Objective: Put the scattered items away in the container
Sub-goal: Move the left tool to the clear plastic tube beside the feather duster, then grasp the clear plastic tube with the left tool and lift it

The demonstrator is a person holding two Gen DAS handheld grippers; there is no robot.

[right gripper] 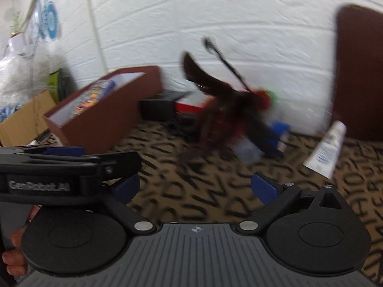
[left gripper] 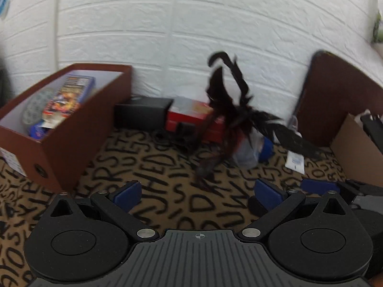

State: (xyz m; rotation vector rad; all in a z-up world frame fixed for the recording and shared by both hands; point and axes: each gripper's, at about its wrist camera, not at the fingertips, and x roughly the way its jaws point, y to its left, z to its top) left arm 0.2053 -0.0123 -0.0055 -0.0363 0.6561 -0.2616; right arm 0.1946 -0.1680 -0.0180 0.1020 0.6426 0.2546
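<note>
Both tools, the left tool (left gripper: 197, 192) and the right tool (right gripper: 195, 189), are being held wide and empty over the lettered counter (left gripper: 167, 179). One feather toy (left gripper: 229, 119) is lying beyond, one white tube (right gripper: 326, 148) rightward, one brown container (left gripper: 79, 119) leftward.
</note>
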